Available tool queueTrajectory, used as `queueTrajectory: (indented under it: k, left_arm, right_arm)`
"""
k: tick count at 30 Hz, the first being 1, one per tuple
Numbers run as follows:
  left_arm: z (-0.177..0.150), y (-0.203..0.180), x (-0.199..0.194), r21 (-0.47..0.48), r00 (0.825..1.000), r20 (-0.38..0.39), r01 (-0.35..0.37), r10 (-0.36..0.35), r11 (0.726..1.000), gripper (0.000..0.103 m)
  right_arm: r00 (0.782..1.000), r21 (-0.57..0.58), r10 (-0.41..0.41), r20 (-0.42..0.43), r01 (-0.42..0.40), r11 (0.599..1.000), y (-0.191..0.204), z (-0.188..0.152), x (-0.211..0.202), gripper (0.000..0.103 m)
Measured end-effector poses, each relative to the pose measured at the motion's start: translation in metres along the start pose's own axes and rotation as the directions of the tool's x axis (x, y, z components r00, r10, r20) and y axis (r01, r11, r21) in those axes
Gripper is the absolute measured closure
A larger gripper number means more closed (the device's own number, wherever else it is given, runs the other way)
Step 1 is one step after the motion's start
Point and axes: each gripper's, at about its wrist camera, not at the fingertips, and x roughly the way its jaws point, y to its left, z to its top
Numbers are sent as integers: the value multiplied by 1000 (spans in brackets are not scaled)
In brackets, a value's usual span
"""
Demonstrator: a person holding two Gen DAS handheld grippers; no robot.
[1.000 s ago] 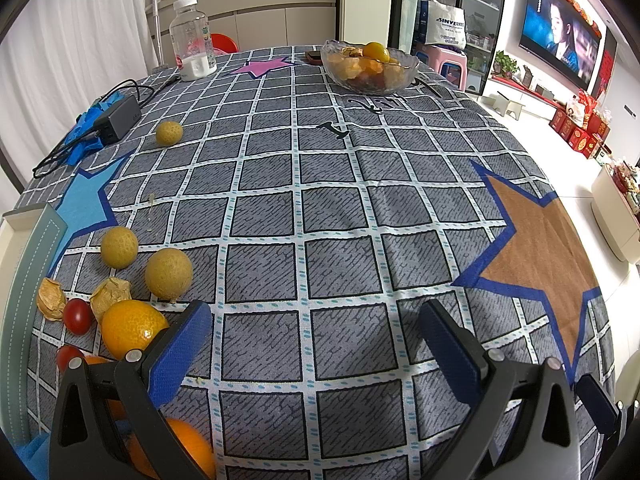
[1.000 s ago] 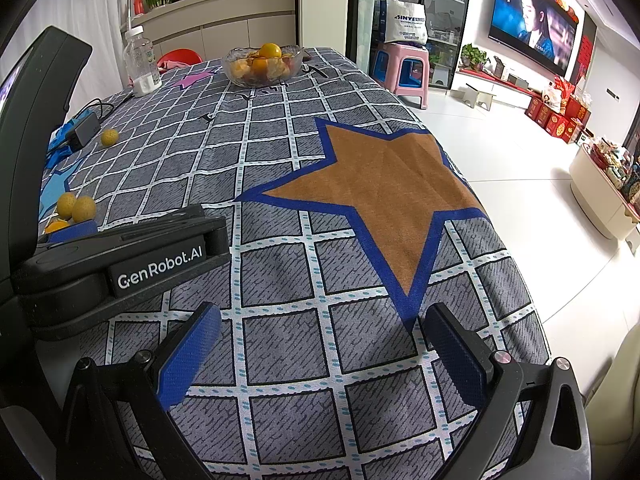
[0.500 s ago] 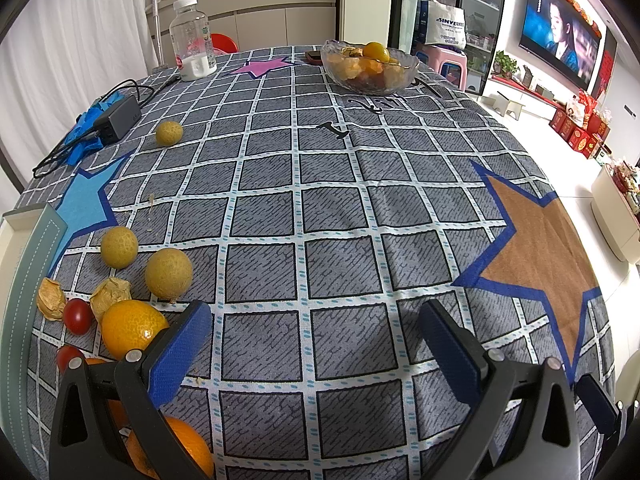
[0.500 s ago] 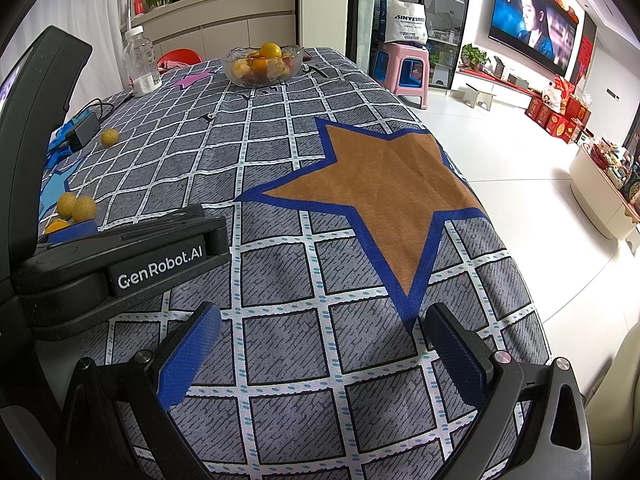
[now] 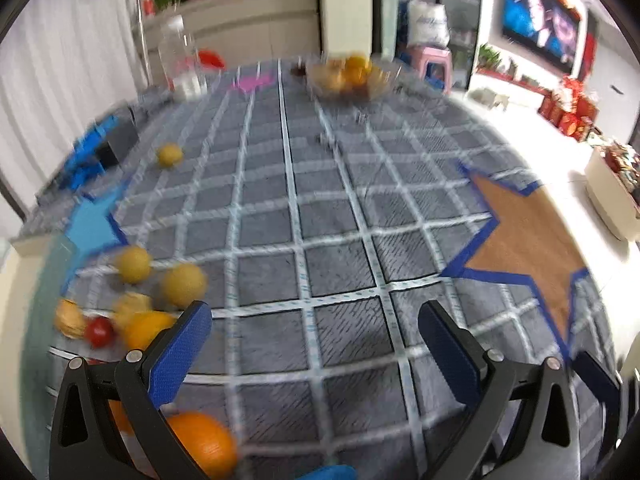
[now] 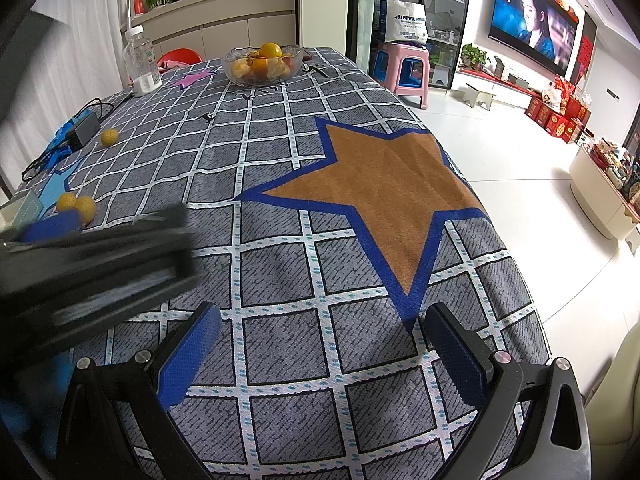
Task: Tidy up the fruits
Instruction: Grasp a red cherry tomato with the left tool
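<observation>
Holding both tools above the checkered tablecloth (image 6: 280, 208), nothing in either one. My left gripper (image 5: 314, 344) is spread wide, blue pads (image 5: 180, 356) apart, empty; its view is motion-blurred. My right gripper (image 6: 320, 344) is also released, jaws wide, empty, hovering just below the brown star (image 6: 384, 188) on the cloth.

Landmark is the glass bowl (image 6: 262, 66) at the far end of the table, already holding oranges and other fruit. Loose fruit sits well apart from the bowl, at the near-left edge by my left gripper: 2 yellow round fruits (image 5: 160, 276), 2 papery husked berries (image 5: 70, 318), a cherry tomato (image 5: 98, 332), an orange (image 5: 144, 332) touching the left pad's outer side, and another orange (image 5: 204, 444) under the left finger's frame. A lone yellow fruit (image 6: 109, 137) lies about halfway between that cluster and the bowl, next to a black power adapter (image 6: 82, 130). A plastic bottle (image 6: 140, 60) stands left of the bowl. From the right wrist view my left tool shows as a dark blur (image 6: 92, 264), between the cluster and the star.
</observation>
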Motion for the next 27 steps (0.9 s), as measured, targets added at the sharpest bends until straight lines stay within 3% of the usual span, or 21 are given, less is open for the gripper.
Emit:
queueTrajectory:
  k: [4, 9, 14, 18, 27]
  left_arm:
    - [-9, 29, -44, 27, 993, 114, 4, -7, 1000, 0]
    - [-52, 89, -49, -64, 999, 8, 44, -44, 997, 0]
    - [-92, 119, -33, -117, 998, -69, -11, 3, 993, 0]
    - [-93, 119, -31, -114, 996, -78, -45, 36, 992, 0]
    - [-86, 125, -29, -84, 994, -108, -1, -8, 996, 2]
  right_arm:
    - [1000, 1, 0, 0, 0, 1000, 0, 0, 0, 1]
    - [1000, 0, 0, 0, 0, 1000, 0, 0, 0, 1]
    - [1000, 0, 0, -1, 0, 1000, 0, 0, 0, 1]
    - [1000, 0, 0, 0, 0, 1000, 0, 0, 0, 1]
    - [1000, 0, 0, 0, 0, 1000, 1, 0, 0, 1]
